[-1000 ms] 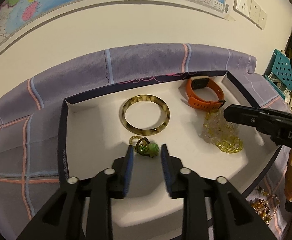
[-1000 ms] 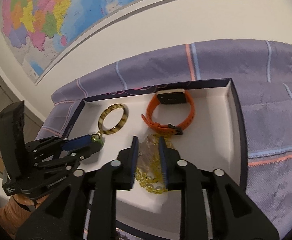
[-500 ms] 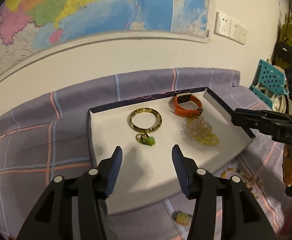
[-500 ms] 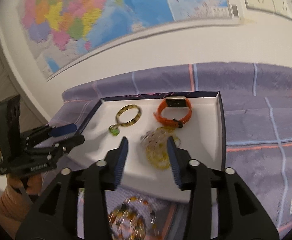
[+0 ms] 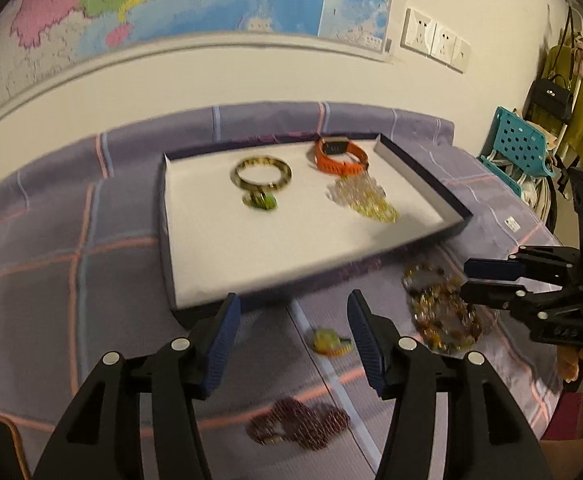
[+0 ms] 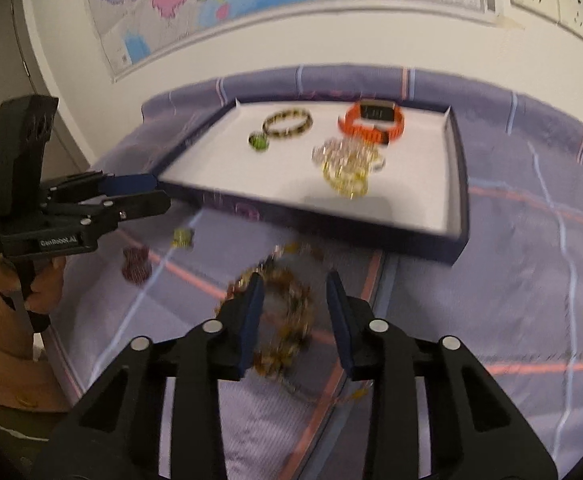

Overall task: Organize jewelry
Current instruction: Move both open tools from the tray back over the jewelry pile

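Left gripper (image 5: 291,320) open, nothing between the pads, over purple plaid cloth (image 5: 51,280); small yellow-green charm (image 5: 329,342) just ahead, dark red bead bracelet (image 5: 299,426) below. Right gripper (image 6: 295,304) closing, pads apart, above amber bead necklace (image 6: 287,312), not pressing it. Beyond both, white-lined dark tray (image 6: 461,184) holding tortoiseshell bangle (image 6: 287,122), orange watch (image 6: 375,122), yellow crystal beads (image 6: 345,164), green ring (image 6: 258,143).

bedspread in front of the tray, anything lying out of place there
Yes. Three pieces lie loose on the purple bedspread outside the tray: an amber bead strand, a dark red bead bracelet and a small yellow-green charm. The other jewelry lies inside.
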Available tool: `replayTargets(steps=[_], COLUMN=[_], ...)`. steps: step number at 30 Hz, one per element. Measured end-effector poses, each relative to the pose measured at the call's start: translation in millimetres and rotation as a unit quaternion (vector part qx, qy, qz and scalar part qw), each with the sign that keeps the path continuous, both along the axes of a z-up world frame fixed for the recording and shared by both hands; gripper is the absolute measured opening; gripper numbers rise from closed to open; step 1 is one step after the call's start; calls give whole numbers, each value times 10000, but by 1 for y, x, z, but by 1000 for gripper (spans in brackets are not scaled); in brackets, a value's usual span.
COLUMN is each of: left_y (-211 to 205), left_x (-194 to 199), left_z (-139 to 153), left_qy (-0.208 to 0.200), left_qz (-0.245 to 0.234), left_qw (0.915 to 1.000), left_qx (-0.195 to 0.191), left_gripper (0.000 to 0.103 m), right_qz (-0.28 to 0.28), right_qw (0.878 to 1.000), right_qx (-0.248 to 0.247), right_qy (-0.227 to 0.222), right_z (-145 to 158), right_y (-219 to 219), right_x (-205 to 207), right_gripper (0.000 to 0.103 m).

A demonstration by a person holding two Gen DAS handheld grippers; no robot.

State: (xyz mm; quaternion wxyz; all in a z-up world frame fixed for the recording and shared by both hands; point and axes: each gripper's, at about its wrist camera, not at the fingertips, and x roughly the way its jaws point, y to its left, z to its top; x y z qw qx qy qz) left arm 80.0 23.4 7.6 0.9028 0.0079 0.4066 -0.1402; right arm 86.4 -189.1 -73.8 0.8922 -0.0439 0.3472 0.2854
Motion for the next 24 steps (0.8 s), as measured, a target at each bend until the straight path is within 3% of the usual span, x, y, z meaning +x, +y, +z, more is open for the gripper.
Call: replayTargets(steps=[6, 8, 9, 15, 18, 24], left_y=[-1, 0, 1, 1, 0, 1], left_x=[-7, -8, -10, -14, -15, -16], left_z=[-7, -7, -8, -9, -9, -11], left_qy=[121, 140, 154, 167, 163, 200], left_qz=[25, 35, 41, 30, 23, 22], left_qw=[9999, 9999, 9998, 9998, 9998, 9997], left_qx=[-48, -77, -97, -126, -146, -150], left_gripper=[56, 57, 57, 57, 57, 57], right_qz=[-27, 32, 33, -10, 109, 397], right_qw=[9996, 9995, 9993, 9981, 9988, 9983], right_qx=[-265, -321, -368, -524, -306, -193], right_qy=[3, -51, -95, -330, -367, -384], right_z=[-11, -14, -13, -6, 3, 11], right_y=[11, 16, 17, 14, 8, 7], right_x=[6, 6, 6, -9, -20, -41], right_gripper=[28, 23, 12, 12, 6, 6])
